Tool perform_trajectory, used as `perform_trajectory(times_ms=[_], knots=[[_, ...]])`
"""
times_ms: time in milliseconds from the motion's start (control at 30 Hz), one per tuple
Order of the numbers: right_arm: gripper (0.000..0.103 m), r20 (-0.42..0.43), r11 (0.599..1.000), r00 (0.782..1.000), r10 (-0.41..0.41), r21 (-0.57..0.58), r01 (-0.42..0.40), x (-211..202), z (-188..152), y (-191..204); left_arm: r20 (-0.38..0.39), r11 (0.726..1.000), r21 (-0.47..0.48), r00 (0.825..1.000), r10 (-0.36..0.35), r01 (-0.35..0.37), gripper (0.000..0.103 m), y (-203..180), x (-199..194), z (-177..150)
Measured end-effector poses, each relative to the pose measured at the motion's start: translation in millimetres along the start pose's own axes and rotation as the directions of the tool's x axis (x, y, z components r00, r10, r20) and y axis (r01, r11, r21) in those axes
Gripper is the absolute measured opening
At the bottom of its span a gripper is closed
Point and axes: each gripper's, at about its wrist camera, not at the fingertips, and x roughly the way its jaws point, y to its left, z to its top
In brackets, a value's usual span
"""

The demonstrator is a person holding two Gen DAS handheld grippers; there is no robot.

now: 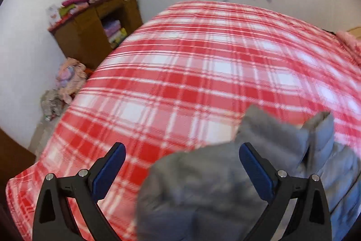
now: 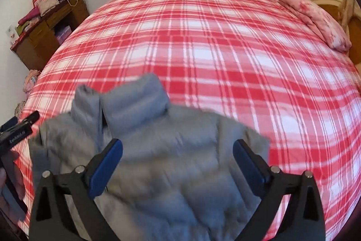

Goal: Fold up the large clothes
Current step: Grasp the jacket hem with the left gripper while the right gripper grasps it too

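Jacket (image 2: pixel 158 162), 1 grey padded garment, lies on the near part of the plaid bed (image 2: pixel 225 49). Only the right view shows 1 pink pillow (image 2: pixel 315 22); only the left shows floor clothes (image 1: pixel 67 78). Left gripper (image 1: pixel 181 150) and right gripper (image 2: pixel 178 146), 2 tilted downward, fingers spread, grasping nothing.
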Motion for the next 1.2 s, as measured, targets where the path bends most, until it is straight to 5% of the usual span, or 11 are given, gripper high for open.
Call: perform_trajectory(times_ms=[367,600,667,733,767,867,967,1200], knots=[[0.101,0.115,0.992,0.992,0.046,0.109,-0.059,49,58,9,-0.057,1.0,0.007,0.998,-0.028,0.029,0.101,-58,67,53],[0.1,0.007,1.0,1.0,-0.004,0.016,0.004,91,62,17,-0.106,0.997,0.047,0.993,-0.058,0.063,0.101,-73,92,46],[0.093,-0.034,1.0,0.999,0.004,0.0,-0.004,98,57,14,-0.101,0.992,0.081,0.991,-0.087,0.095,0.099,-76,92,36],[0.06,-0.078,1.0,0.997,0.018,-0.015,-0.02,101,51,11,-0.085,0.987,0.099,0.989,-0.118,0.126,0.081,-75,86,28],[0.052,-0.089,0.999,0.995,0.041,-0.024,-0.044,98,46,9,-0.093,0.979,0.112,0.983,-0.157,0.167,0.064,-75,81,23],[0.018,-0.074,0.996,0.996,0.053,-0.073,-0.058,83,37,7,-0.109,0.959,0.144,0.967,-0.232,0.246,0.037,-72,68,10],[0.011,-0.052,0.992,0.998,0.046,-0.118,-0.052,66,24,3,-0.092,0.948,0.2,0.968,-0.232,0.247,0.019,-70,52,-5],[0.008,0.006,0.989,0.998,0.068,-0.134,-0.066,38,-3,-9,0.012,0.935,0.27,0.97,-0.243,0.231,0.013,-52,12,-39]])
